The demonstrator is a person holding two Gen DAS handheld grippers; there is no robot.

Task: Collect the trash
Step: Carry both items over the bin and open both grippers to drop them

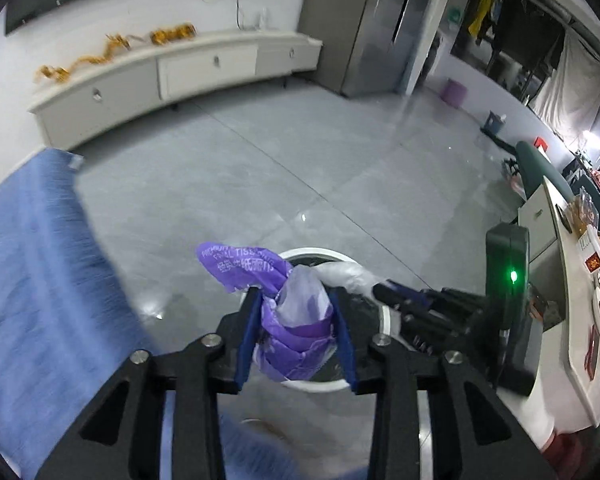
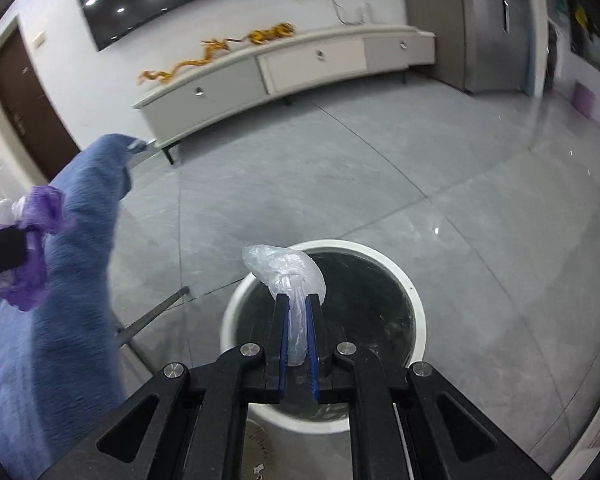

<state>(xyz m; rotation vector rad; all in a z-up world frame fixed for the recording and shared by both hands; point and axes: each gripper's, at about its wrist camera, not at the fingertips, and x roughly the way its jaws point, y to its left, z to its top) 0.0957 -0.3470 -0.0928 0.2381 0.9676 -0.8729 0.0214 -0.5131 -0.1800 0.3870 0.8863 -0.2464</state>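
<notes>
A round white bin [image 1: 312, 252] with a black liner stands on the grey floor below both grippers. My left gripper [image 1: 295, 294] is shut on a crumpled purple tissue wrapper [image 1: 300, 332] bunched with clear film, hanging over the bin's mouth. In the right wrist view my right gripper [image 2: 298, 300] is shut on a wad of clear plastic wrap [image 2: 288, 268] above the bin [image 2: 416, 304]. The right gripper [image 1: 380, 290] also shows from the side in the left wrist view, its plastic wrap [image 1: 348, 274] over the rim. The purple wrapper [image 2: 40, 216] appears at the far left of the right wrist view.
Blue fuzzy fabric [image 1: 40, 260] fills the left side, close to the bin. A white table [image 1: 560, 320] with dishes stands at the right. A long white cabinet [image 2: 300, 64] runs along the far wall. A metal leg [image 2: 152, 316] slants beside the bin.
</notes>
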